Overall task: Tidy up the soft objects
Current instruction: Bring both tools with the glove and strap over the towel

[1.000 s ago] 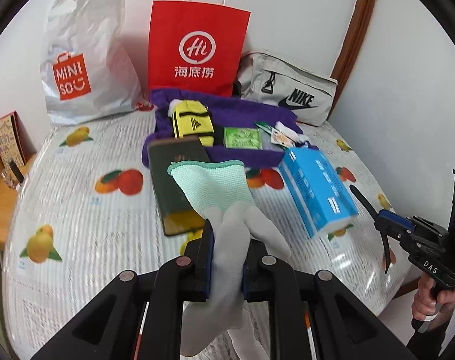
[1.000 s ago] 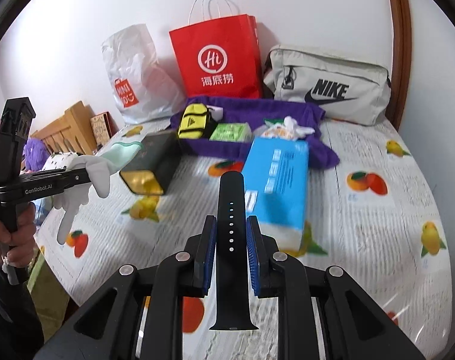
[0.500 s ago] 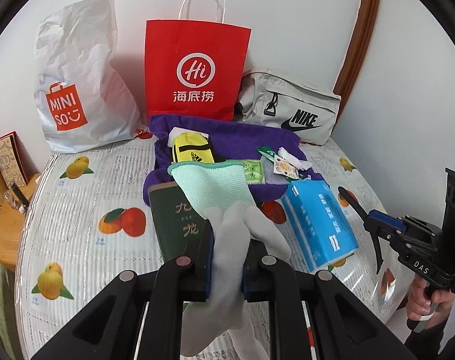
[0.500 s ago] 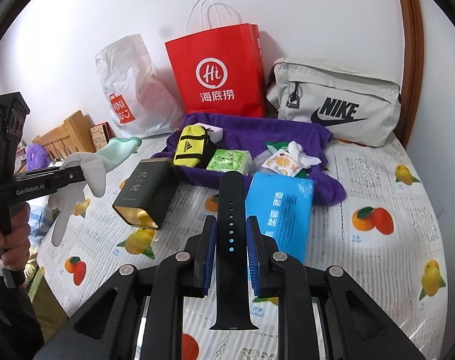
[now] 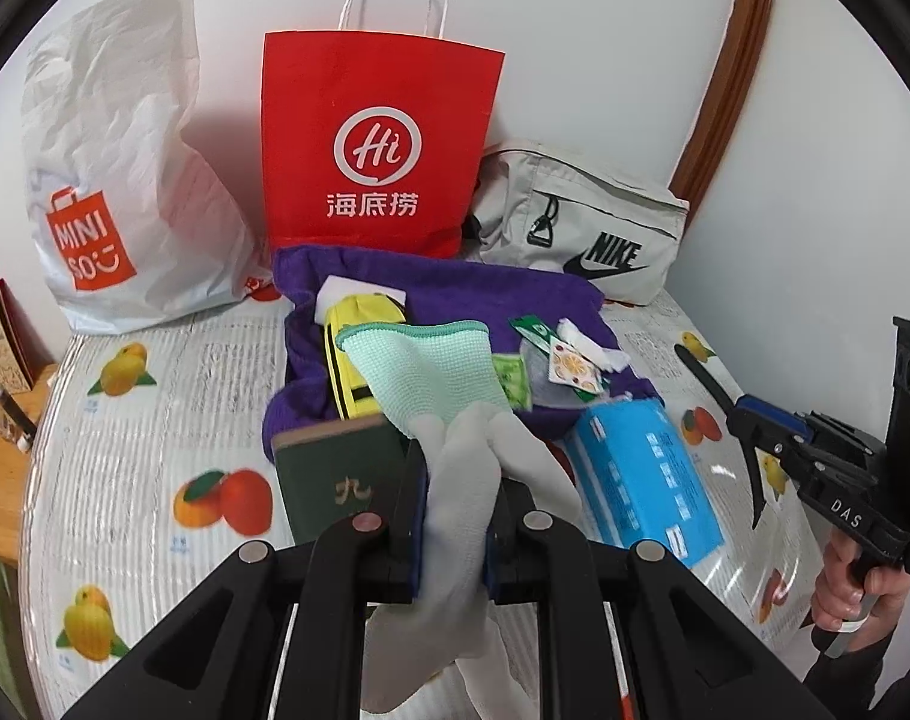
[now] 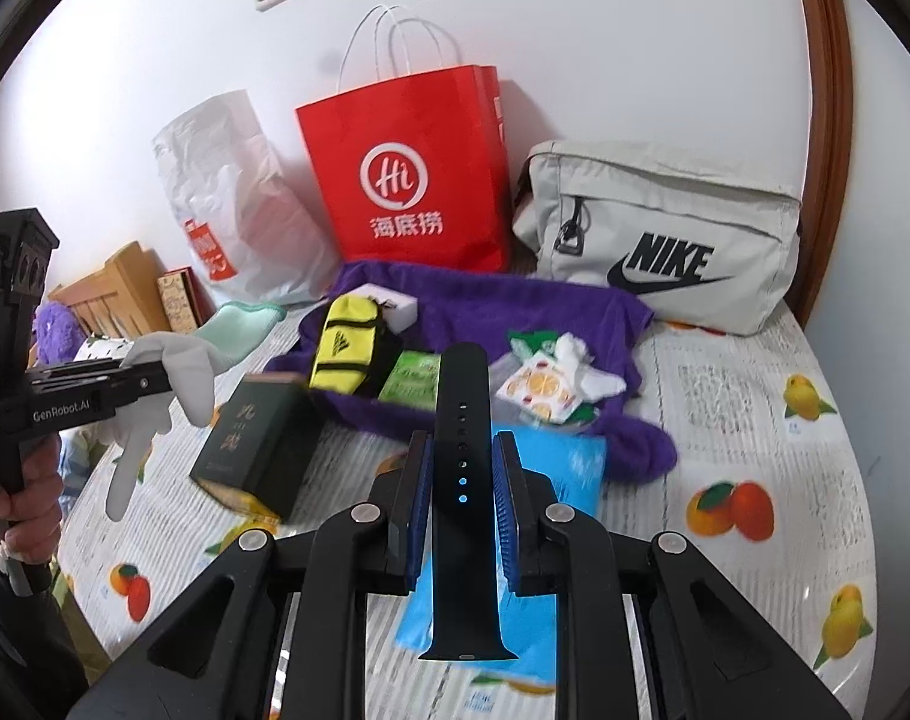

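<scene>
Left gripper (image 5: pixel 452 531) is pinched tight on a grey glove (image 5: pixel 455 480), right gripper (image 6: pixel 460 516) clamped on a black watch strap (image 6: pixel 461 468) — both held up over the purple towel (image 6: pixel 515 312), probably since that's the drop spot.

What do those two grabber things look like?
Both are black. The left hand-held gripper has blue pads, silver rivets and white "GenRobot.AI" lettering on its side. The right hand-held gripper has ridged blue pads, silver rivets and "DAS" on its side.
</scene>
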A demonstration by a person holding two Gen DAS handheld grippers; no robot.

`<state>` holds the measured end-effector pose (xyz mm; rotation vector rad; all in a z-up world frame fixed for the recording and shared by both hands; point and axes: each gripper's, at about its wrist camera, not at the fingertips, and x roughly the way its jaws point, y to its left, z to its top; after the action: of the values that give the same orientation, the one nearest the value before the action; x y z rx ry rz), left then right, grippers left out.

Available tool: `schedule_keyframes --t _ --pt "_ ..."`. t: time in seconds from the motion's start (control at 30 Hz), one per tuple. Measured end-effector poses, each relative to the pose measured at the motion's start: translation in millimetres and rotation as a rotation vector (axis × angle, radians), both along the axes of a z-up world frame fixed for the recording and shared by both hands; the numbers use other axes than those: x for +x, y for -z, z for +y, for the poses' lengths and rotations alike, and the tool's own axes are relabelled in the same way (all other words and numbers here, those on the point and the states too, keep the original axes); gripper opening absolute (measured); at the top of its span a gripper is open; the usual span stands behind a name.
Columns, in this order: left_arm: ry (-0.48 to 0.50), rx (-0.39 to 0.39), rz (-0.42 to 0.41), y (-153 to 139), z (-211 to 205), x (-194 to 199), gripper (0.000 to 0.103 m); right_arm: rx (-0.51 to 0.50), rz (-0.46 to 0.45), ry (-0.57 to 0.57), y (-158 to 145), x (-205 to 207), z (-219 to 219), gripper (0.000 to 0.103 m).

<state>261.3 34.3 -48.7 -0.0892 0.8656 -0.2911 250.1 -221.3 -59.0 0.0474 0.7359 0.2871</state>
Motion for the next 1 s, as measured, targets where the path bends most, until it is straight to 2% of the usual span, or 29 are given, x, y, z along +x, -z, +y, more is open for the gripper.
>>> schedule_keyframes --t 0.4,0.6,1.0 --pt "-0.048 -0.022 0.014 4 10 52 0.014 -0.014 -0.026 0.018 -10 73 5 0.02" --pt "-0.055 -0.01 0.016 7 9 76 0.014 -0.006 -0.021 0.022 -4 114 6 0.02" --pt "-0.059 -0.015 0.051 27 11 108 0.014 -0.005 0.145 -0.043 51 175 22 0.02"
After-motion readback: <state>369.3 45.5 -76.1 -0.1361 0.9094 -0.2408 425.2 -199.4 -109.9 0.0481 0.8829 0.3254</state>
